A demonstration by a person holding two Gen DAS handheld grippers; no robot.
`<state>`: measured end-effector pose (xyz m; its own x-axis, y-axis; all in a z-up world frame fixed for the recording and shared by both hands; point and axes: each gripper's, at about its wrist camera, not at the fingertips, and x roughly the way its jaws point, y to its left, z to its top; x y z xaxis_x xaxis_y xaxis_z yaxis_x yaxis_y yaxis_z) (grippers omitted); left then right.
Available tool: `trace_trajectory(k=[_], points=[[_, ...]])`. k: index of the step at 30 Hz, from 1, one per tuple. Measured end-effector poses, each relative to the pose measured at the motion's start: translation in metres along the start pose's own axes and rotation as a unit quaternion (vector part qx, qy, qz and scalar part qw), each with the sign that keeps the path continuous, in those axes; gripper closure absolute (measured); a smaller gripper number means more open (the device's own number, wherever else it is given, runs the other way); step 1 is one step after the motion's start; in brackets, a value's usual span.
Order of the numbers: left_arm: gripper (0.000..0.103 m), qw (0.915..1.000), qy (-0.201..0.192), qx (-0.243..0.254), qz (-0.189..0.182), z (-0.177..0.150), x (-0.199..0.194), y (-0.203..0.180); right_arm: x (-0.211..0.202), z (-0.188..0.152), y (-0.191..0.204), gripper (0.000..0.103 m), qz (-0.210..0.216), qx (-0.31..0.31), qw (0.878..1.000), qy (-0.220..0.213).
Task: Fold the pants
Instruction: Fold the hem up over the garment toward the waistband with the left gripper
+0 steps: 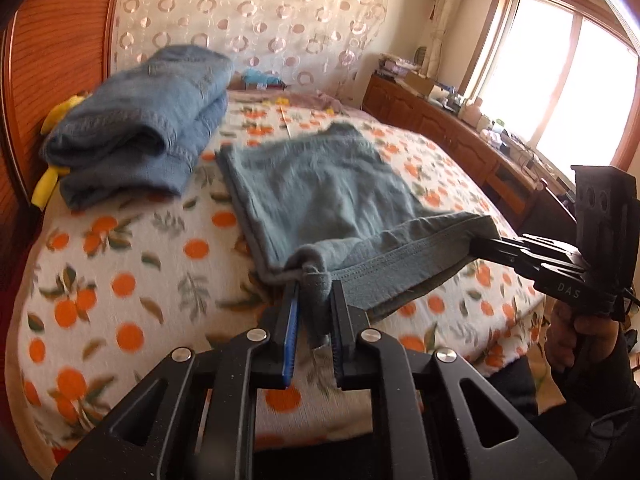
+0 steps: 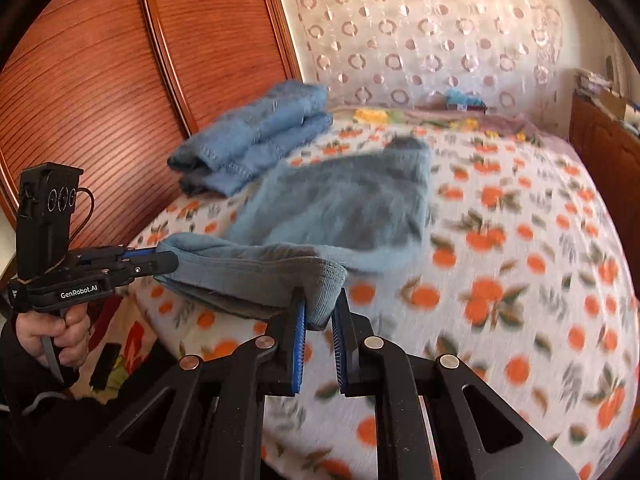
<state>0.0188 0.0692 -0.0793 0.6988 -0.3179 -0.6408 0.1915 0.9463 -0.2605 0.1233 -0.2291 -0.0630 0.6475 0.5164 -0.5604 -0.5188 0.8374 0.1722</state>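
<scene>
Grey-blue pants (image 1: 320, 188) lie spread on the bed, also seen in the right wrist view (image 2: 340, 204). Their near edge is lifted off the bed between both grippers. My left gripper (image 1: 316, 288) is shut on the left corner of that edge; it shows from the side in the right wrist view (image 2: 160, 260). My right gripper (image 2: 320, 300) is shut on the right corner; it shows in the left wrist view (image 1: 484, 244).
A folded stack of blue garments (image 1: 140, 128) sits at the bed's far left by the wooden headboard (image 1: 52, 80). The bedspread (image 1: 120, 280) has an orange-fruit print. A wooden cabinet (image 1: 440, 120) with clutter runs along the right under a window.
</scene>
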Motion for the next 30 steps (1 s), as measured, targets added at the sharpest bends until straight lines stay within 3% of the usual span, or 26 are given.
trace_trajectory(k=[8,22,30], points=[[0.088,0.9998,-0.016,0.005,0.008,0.047,0.028,0.016,0.029,0.040,-0.016,0.091,-0.008,0.001,1.000,-0.022],[0.088,0.9997,0.009,0.017,0.012,0.083,0.077,0.035,0.093,0.085,-0.046,0.091,-0.016,0.000,1.000,0.014],[0.088,0.9997,-0.002,0.015,0.018,0.107,0.088,0.043,0.119,0.110,-0.056,0.091,-0.017,-0.009,1.000,0.017]])
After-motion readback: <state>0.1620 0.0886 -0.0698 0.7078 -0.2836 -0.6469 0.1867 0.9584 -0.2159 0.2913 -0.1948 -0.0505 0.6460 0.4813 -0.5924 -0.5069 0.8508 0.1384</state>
